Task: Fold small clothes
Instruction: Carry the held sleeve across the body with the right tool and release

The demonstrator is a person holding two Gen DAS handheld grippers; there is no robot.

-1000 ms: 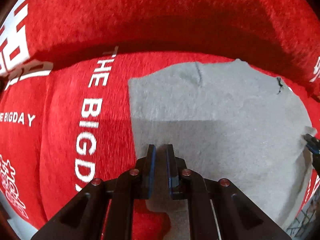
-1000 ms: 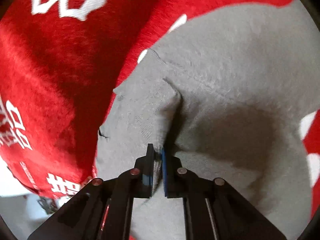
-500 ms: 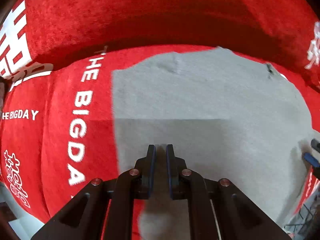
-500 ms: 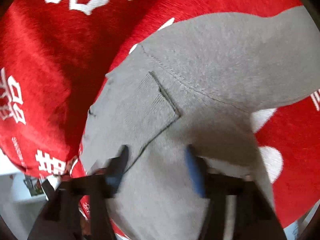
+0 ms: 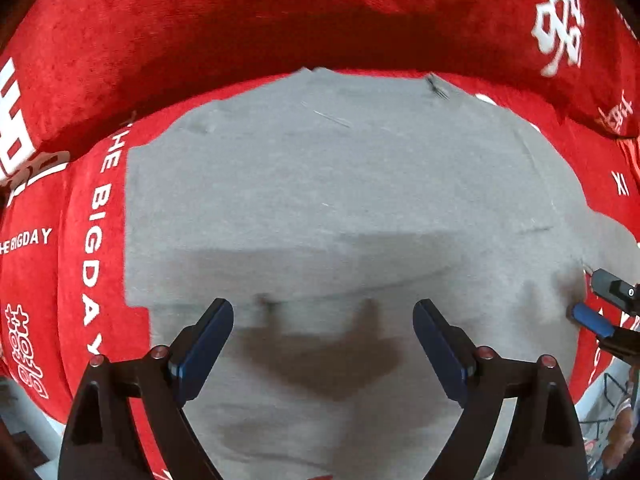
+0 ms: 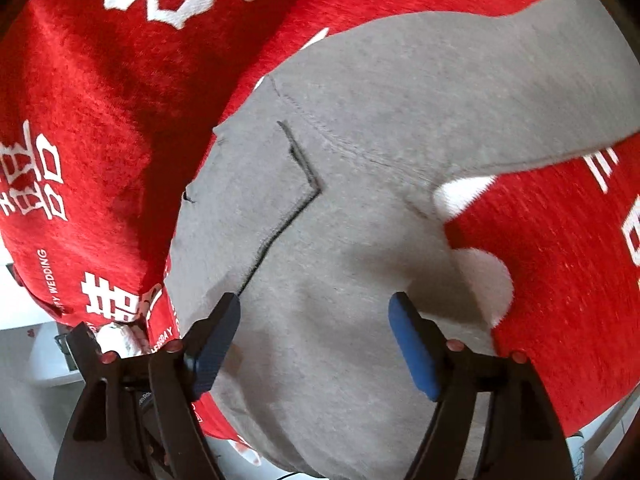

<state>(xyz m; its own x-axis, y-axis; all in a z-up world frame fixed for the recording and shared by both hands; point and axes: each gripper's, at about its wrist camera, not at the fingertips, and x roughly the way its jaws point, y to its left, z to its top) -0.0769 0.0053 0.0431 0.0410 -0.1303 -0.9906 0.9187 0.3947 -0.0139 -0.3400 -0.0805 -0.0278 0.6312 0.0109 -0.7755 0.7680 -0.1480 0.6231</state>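
A grey garment [image 5: 340, 200] lies spread flat on a red plush cover with white lettering [image 5: 92, 240]. My left gripper [image 5: 323, 312] points down over its lower part, its jaws opening wide with nothing pinched between them. In the right wrist view the same grey garment [image 6: 360, 240] shows a folded flap with a dark stitched edge and a sleeve running to the upper right. My right gripper [image 6: 314, 308] hovers over it, jaws opening, the cloth below but not gripped. The right gripper's blue fingertips [image 5: 592, 318] show at the left view's right edge.
The red cover [image 6: 100, 100] rises into a raised cushion [image 5: 280, 20] behind the garment. A pale floor and some clutter [image 6: 32, 352] show past the cover's lower left edge in the right wrist view.
Both grippers were shut on the grey cloth and now stand open, having let it go. The left one has slid across the garment, which now lies flatter and fills more of the view.
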